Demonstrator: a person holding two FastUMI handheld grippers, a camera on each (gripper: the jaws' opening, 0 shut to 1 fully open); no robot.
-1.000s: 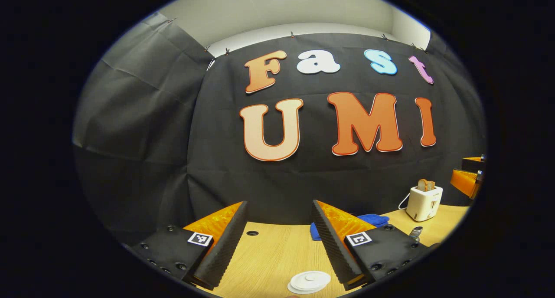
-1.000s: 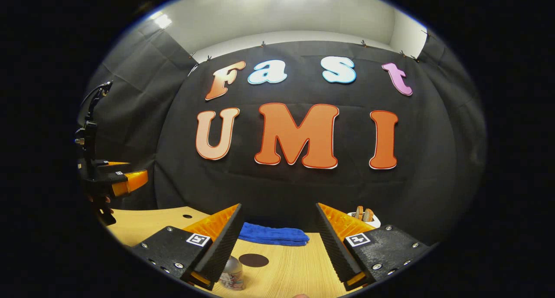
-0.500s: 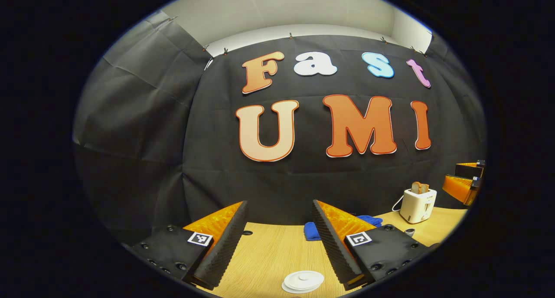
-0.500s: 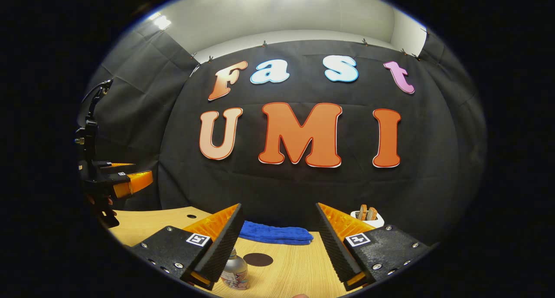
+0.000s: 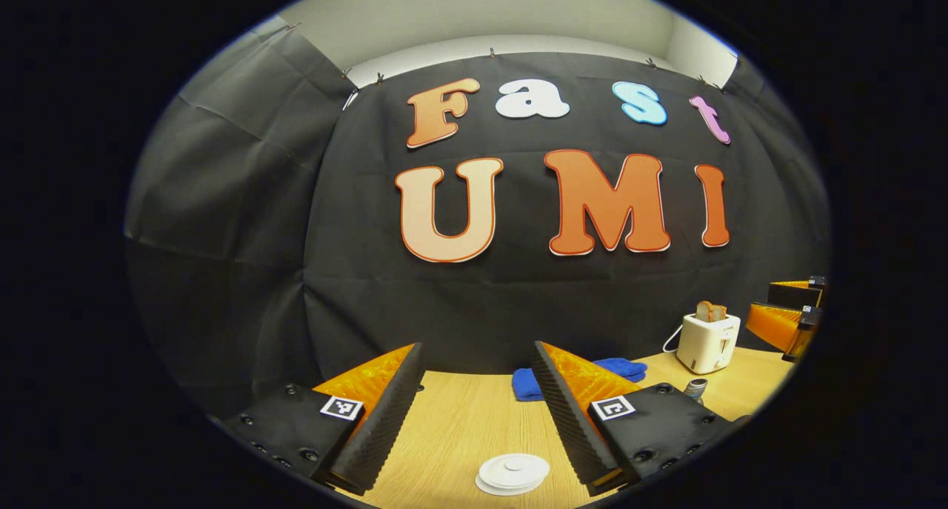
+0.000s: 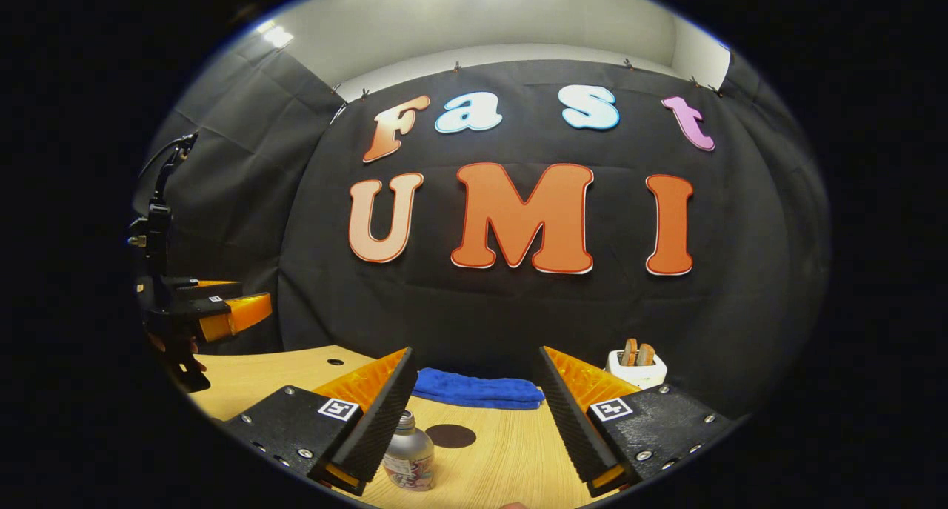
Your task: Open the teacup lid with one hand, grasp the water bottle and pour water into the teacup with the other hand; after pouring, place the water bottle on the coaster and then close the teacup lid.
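In the left gripper view, a white round teacup lid (image 5: 512, 472) with a small knob sits on the wooden table (image 5: 459, 427), low between my fingers. My left gripper (image 5: 478, 346) is open above it and holds nothing. In the right gripper view, a small silver water bottle (image 6: 411, 457) with a printed label stands upright just inside my left finger. A dark round coaster (image 6: 451, 436) lies right behind it. My right gripper (image 6: 475, 350) is open, apart from the bottle. The bottle's top (image 5: 695, 388) also peeks out at the right of the left gripper view.
A folded blue cloth (image 6: 478, 389) lies at the table's back, also seen as the blue cloth (image 5: 622, 366). A white toaster (image 5: 707, 341) with bread stands at the back right, the same toaster (image 6: 637, 364). The other gripper (image 6: 215, 313) hovers at far left.
Both views have dipped slightly: the lid and the bottle show more fully and higher between the fingers. Both grippers stay open.
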